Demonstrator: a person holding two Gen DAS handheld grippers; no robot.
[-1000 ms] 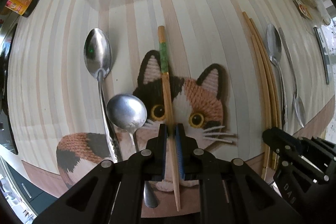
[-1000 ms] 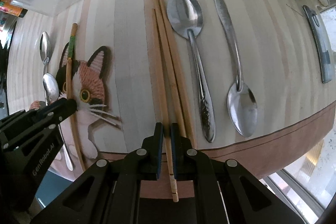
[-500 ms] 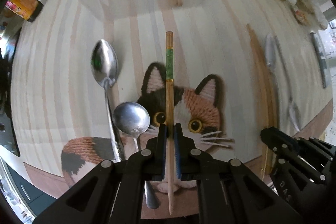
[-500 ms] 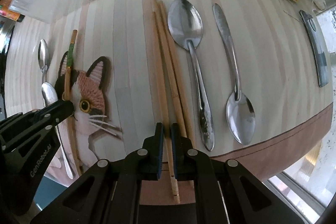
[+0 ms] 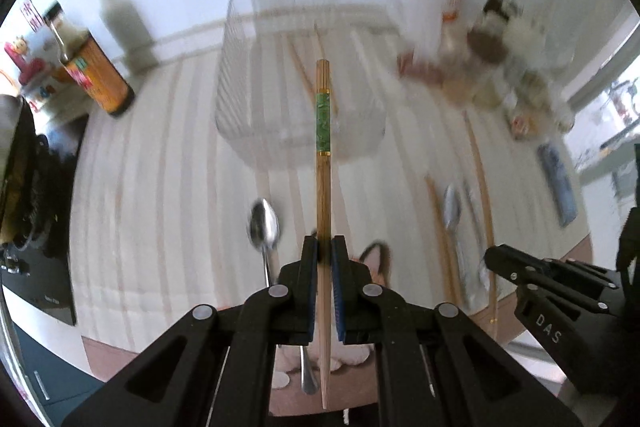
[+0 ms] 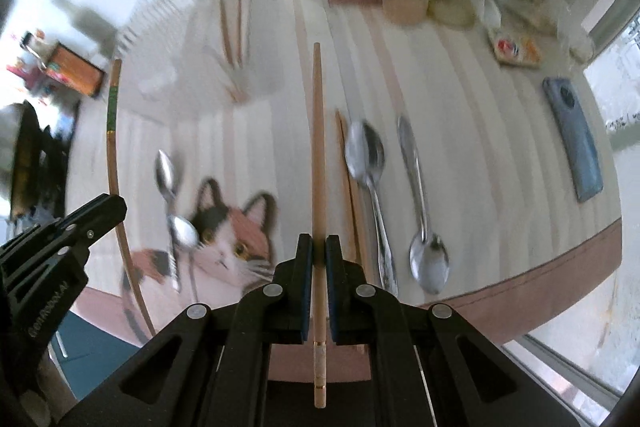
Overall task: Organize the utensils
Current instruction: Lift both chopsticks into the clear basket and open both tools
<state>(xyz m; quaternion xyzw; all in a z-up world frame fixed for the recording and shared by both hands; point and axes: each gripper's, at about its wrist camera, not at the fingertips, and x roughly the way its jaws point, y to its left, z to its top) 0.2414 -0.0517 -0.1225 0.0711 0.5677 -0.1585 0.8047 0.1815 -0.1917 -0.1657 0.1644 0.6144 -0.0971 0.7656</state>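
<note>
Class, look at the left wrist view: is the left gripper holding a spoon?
No, the left gripper is shut on a chopstick with a green band.

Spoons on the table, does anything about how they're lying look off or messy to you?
Two spoons by the cat mat overlap, one bowl lying over the other's handle. The right-hand pair lies head to tail: one spoon has its bowl away, the other toward the table edge. Nothing looks spilled or damaged.

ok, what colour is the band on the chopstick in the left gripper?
Green, mottled, edged with thin gold rings, on the wooden chopstick. Clearest in the left wrist view.
</note>
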